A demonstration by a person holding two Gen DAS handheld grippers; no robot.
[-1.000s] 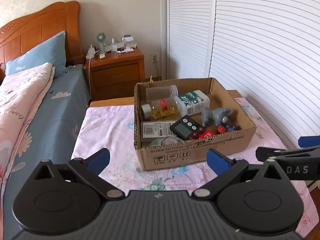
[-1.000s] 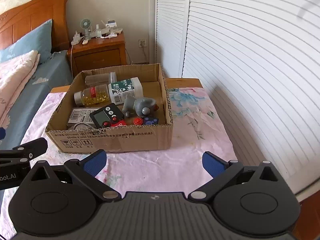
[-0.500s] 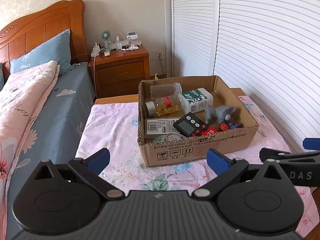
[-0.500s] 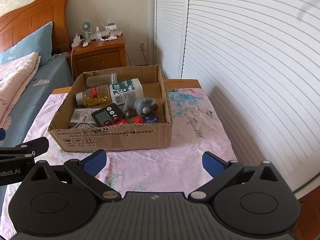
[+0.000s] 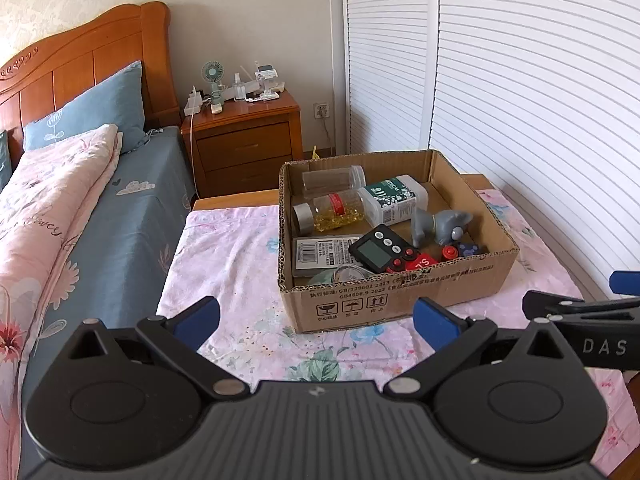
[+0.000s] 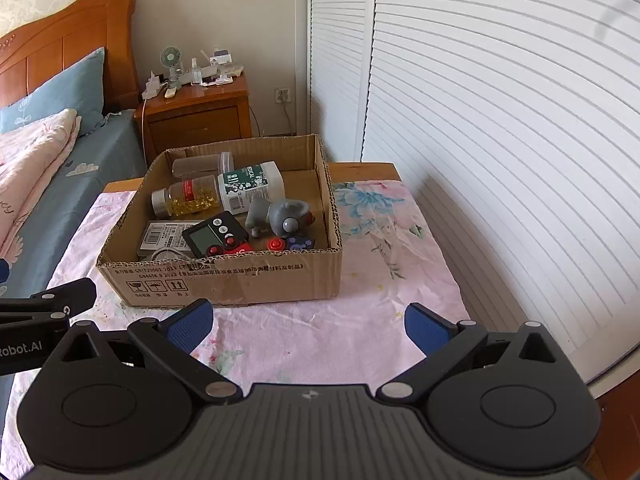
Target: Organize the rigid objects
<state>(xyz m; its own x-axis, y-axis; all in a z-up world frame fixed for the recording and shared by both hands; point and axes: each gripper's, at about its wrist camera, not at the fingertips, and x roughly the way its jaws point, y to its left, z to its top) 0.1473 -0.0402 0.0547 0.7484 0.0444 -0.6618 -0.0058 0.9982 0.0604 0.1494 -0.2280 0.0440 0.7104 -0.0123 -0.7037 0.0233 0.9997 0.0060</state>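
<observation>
Could easily snag the cardboard box (image 6: pixel 224 280) wall or knock the piled stuff going in blind. Jumbled in there: pill bottle (image 6: pixel 188 200), black timer (image 6: pixel 214 234), grey toy (image 6: pixel 280 216). Box sitting mid-bench (image 6: pixel 380 280). Left gripper (image 5: pixel 316 316) and right gripper (image 6: pixel 308 322) fingers both spread wide, holding nothing.

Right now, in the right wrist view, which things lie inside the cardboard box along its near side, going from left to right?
White barcode-label packet → black digital timer with grey screen → round red button piece → dark blue patterned block. All sit in the brown cardboard box.
</observation>
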